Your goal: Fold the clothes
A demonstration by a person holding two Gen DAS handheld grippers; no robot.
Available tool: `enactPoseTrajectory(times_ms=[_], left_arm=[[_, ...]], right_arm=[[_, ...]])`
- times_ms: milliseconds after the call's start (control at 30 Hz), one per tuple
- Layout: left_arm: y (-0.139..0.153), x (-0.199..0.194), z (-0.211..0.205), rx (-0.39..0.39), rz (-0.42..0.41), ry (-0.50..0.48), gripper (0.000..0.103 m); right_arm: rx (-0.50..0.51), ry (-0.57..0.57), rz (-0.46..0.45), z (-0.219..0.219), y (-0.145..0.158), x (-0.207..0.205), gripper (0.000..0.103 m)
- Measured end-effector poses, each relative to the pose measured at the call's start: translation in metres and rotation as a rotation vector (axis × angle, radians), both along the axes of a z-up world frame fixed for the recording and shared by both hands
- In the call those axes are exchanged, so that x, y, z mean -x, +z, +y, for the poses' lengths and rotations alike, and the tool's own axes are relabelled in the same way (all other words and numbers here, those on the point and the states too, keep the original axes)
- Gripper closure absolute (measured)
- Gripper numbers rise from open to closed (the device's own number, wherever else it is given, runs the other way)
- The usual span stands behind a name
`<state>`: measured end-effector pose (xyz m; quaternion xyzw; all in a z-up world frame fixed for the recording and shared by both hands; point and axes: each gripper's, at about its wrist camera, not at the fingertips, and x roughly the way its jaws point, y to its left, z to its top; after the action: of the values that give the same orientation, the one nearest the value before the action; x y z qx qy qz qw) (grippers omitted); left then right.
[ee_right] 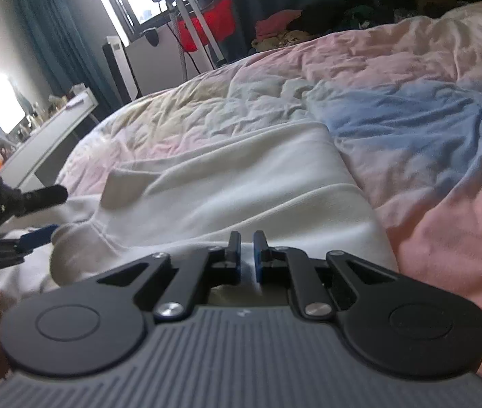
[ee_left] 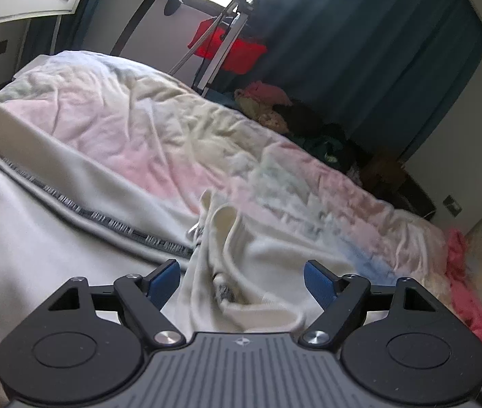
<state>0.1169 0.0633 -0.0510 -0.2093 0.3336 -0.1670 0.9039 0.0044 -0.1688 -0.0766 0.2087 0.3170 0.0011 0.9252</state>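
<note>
One garment lies on the bed: a cream zip-up hoodie (ee_left: 36, 238), spread across the near part of a rumpled pastel duvet (ee_left: 145, 129) in pink, yellow and blue. Its single dark zipper (ee_left: 81, 209) runs diagonally across the fabric, and two white drawstrings (ee_left: 237, 258) loop over the bunched collar area.

Two grippers are at work. The left gripper (ee_left: 241, 277) hangs just above that bunched collar with its two blue pads (ee_left: 164, 280) wide apart, nothing between them. The right gripper (ee_right: 247, 258) has its fingers drawn almost together, pinching a fold of the hoodie's cream cloth (ee_right: 241, 183) at the garment's near edge.

Beyond the bed stand one white desk (ee_left: 19, 6) crowded with small bottles, dark teal curtains (ee_left: 360, 51), one red bin (ee_left: 237, 49) behind a metal stand, and one heap of mixed clothes (ee_left: 275, 105) on the far side.
</note>
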Motion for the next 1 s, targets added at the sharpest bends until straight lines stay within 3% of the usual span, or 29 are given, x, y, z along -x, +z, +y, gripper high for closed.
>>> enactPoseTrajectory(times_ms=[233, 300, 400, 467, 600, 667, 767, 867, 1000], left_arm=[[-0.010, -0.037, -0.021, -0.045, 0.059, -0.066, 0.031], [-0.016, -0.052, -0.031, -0.107, 0.085, -0.087, 0.035], [-0.020, -0.068, -0.049, -0.267, 0.063, -0.085, 0.061], [-0.019, -0.081, -0.060, -0.344, 0.059, -0.122, 0.096], [-0.004, -0.103, -0.078, -0.451, 0.038, -0.187, 0.097], [0.006, -0.110, -0.077, -0.409, 0.019, -0.177, 0.097], [0.009, -0.116, -0.072, -0.279, 0.000, -0.171, 0.094], [-0.010, -0.124, -0.064, -0.189, 0.077, -0.178, 0.078], [-0.018, -0.119, -0.030, -0.005, 0.133, -0.184, 0.067]], right_arm=[[-0.029, -0.006, -0.013, -0.003, 0.002, 0.000, 0.094], [-0.022, 0.000, -0.020, -0.002, 0.003, 0.000, 0.094], [0.006, 0.008, -0.026, 0.001, 0.004, -0.001, 0.094], [0.024, 0.011, -0.031, 0.003, 0.004, -0.002, 0.094], [0.051, 0.003, -0.040, 0.004, 0.003, -0.006, 0.094], [0.059, -0.004, -0.034, 0.004, 0.001, -0.010, 0.094], [0.068, -0.017, -0.022, 0.002, -0.005, -0.017, 0.094], [0.056, -0.035, -0.001, -0.003, -0.013, -0.025, 0.095], [0.039, -0.046, 0.009, -0.006, -0.017, -0.028, 0.097]])
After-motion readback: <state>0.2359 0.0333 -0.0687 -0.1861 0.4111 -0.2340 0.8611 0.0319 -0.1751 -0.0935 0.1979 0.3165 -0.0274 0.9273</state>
